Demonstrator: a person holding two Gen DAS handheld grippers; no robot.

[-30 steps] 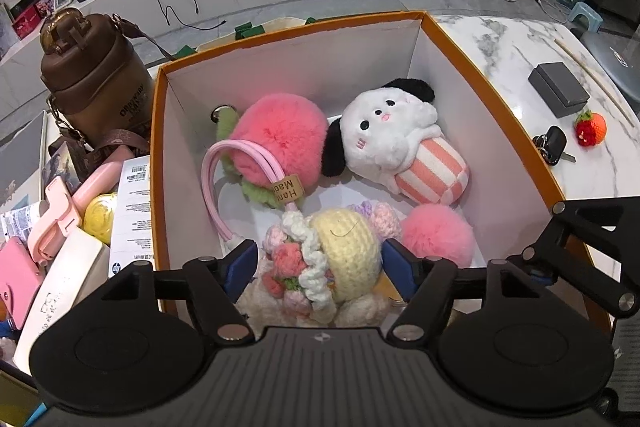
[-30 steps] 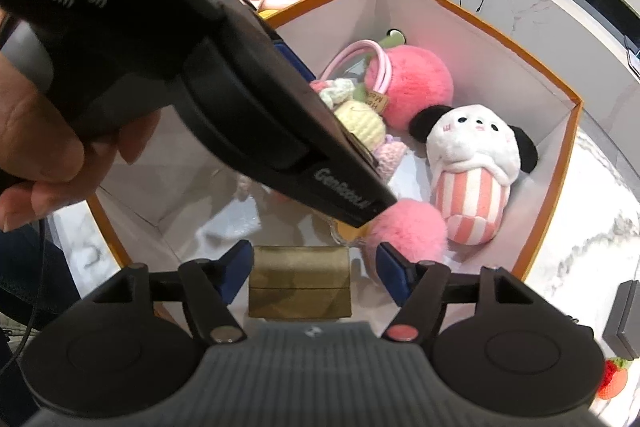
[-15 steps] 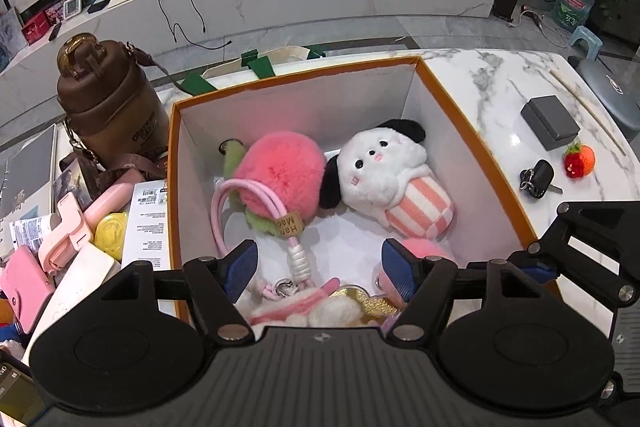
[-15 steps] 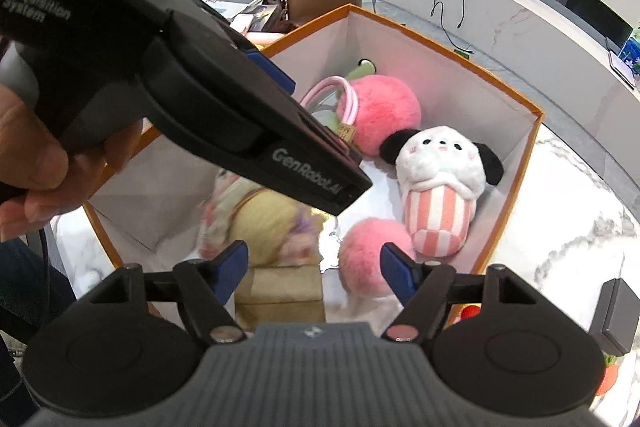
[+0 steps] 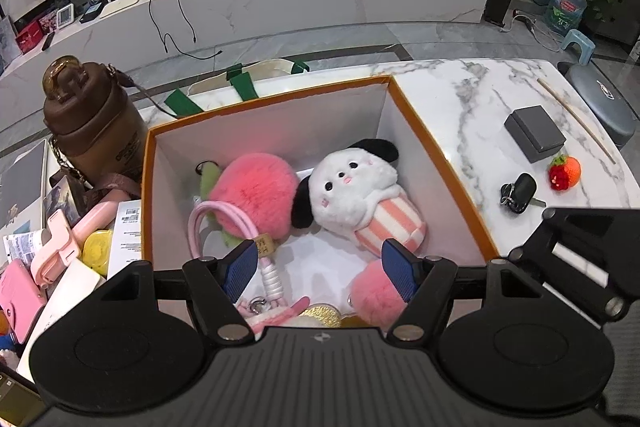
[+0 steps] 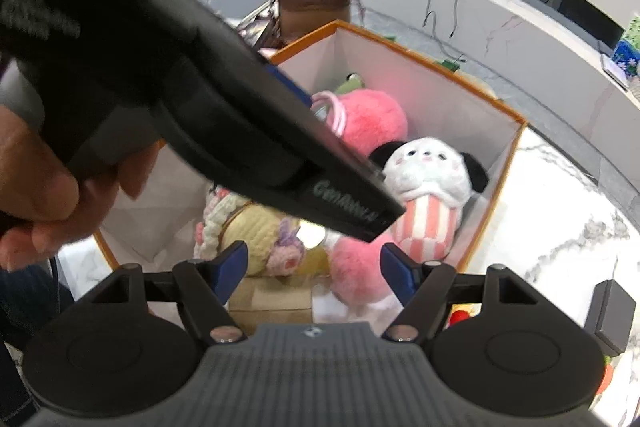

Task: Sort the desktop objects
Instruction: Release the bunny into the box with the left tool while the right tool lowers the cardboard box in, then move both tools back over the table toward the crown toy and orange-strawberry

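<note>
Several soft toys lay inside the orange-rimmed box (image 5: 436, 155): white plush dog (image 5: 360, 187) toward the far right corner, big pink pompom (image 5: 256, 191) at its left, small pink pompom (image 5: 376, 295) nearer, yellow crochet toy (image 6: 260, 231) by the near wall. Above the box, left tongs (image 5: 320, 267) apart, gripping nothing. Right tongs (image 6: 314, 267) likewise apart and empty. Right of the box on the marble surface (image 5: 480, 99): grey case (image 5: 534, 133), car key (image 5: 520, 193), strawberry (image 5: 564, 173). Left of it, brown bottle (image 5: 92, 123).

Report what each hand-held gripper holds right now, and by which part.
Nothing. The left hand-held gripper and the right hand-held gripper are both open and empty above the orange box.
</note>
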